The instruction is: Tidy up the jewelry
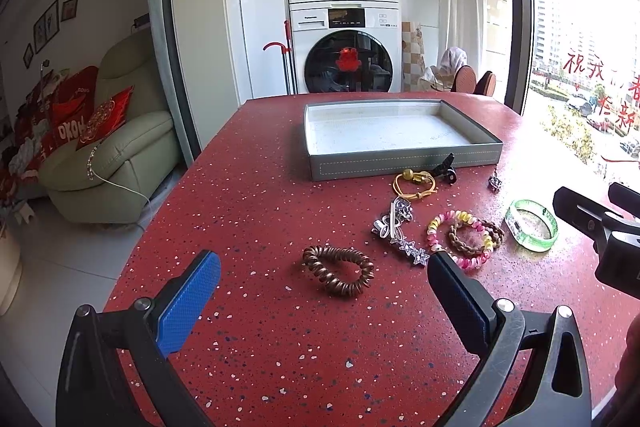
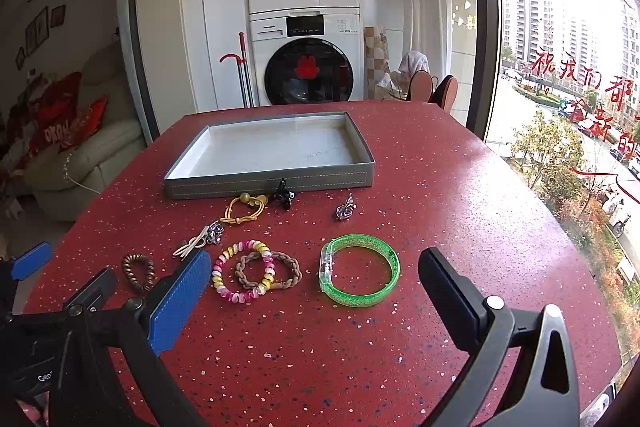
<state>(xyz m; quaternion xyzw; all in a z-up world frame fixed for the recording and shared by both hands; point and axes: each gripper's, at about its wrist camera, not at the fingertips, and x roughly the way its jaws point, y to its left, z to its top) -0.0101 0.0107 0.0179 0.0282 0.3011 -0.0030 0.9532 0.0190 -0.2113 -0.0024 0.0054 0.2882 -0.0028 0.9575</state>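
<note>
The tray (image 2: 269,183) has nothing in it, so I think the job has not really begun. All the jewelry lies on the red table (image 2: 460,195) in front of the tray: a green bangle (image 2: 359,270), a pink coil (image 2: 243,271) with a braided band (image 2: 269,270) across it, a brown coil (image 1: 338,270), a yellow cord (image 2: 243,211), and some small clips. The left gripper (image 1: 323,269) is wide open around the brown coil, holding nothing. The right gripper (image 2: 314,269) is wide open near the bangle. Every piece is left to move.

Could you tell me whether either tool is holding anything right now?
Nothing is held: the left tool and right tool are both open above the table.
</note>
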